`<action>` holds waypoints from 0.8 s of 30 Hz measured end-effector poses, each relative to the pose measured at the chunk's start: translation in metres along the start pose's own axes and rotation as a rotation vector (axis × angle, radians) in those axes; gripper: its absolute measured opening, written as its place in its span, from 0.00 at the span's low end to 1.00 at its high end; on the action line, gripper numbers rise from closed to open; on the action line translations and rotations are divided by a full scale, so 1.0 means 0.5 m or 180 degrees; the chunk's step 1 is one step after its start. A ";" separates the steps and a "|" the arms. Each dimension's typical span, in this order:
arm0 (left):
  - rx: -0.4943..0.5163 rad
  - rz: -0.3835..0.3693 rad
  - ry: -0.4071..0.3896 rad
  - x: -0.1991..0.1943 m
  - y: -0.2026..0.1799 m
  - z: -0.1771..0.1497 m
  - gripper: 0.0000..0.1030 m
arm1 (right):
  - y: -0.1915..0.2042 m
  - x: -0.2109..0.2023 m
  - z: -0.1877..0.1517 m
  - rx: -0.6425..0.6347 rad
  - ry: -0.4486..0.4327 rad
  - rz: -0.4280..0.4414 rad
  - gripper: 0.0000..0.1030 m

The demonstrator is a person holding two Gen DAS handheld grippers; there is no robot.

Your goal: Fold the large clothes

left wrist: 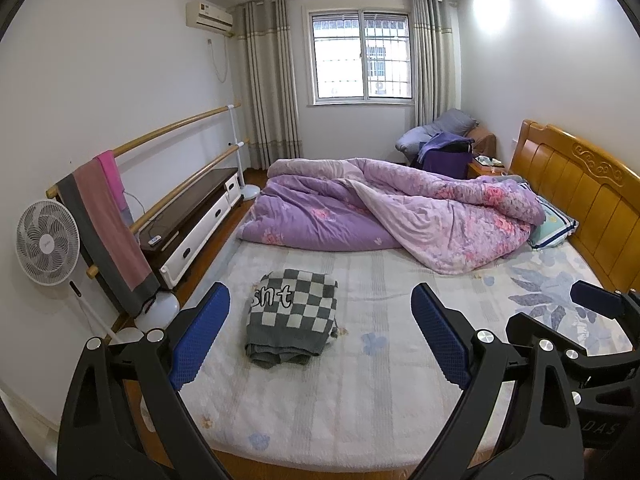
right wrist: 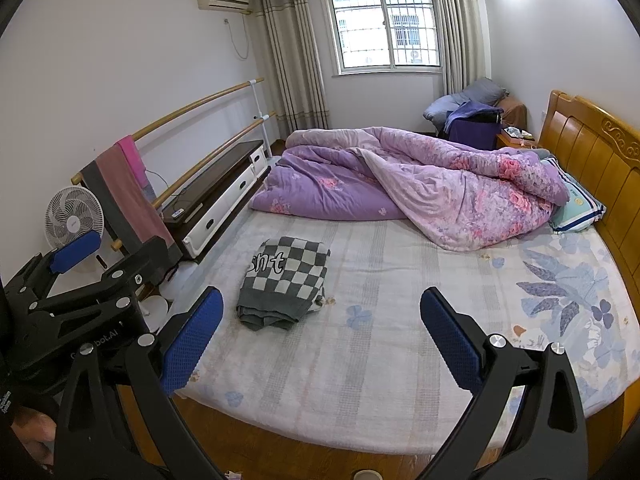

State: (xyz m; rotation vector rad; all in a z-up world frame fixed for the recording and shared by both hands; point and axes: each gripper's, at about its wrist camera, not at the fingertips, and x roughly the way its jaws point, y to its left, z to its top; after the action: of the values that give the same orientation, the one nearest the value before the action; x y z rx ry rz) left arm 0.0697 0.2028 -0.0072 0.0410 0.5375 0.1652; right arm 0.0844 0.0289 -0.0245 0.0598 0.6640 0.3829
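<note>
Evidently the folding step is finished: the checkered sweater (left wrist: 291, 318) lies as a compact bundle on the bed (left wrist: 400, 380), near its left edge. Nothing is held; the left gripper (left wrist: 320, 336) and right gripper (right wrist: 322, 340) are kept wide apart above the near edge. A fresh garment would be needed next.

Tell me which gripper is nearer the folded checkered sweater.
Left. The left gripper frames the checkered sweater between its open fingers; the right gripper sits further right, with the sweater toward its left finger.
</note>
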 end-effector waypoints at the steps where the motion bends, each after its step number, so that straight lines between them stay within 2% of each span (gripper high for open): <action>1: -0.0002 0.0005 0.0006 0.001 0.001 0.000 0.90 | -0.001 0.000 0.000 0.0008 0.0004 0.0003 0.93; 24: 0.0010 0.0015 0.0089 0.024 -0.011 -0.005 0.90 | -0.006 0.018 -0.002 0.0053 0.0036 0.0009 0.93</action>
State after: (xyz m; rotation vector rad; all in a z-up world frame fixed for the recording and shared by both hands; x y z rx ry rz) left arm 0.0794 0.1994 -0.0157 0.0430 0.5657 0.1696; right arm 0.0914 0.0292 -0.0311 0.0746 0.6785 0.3808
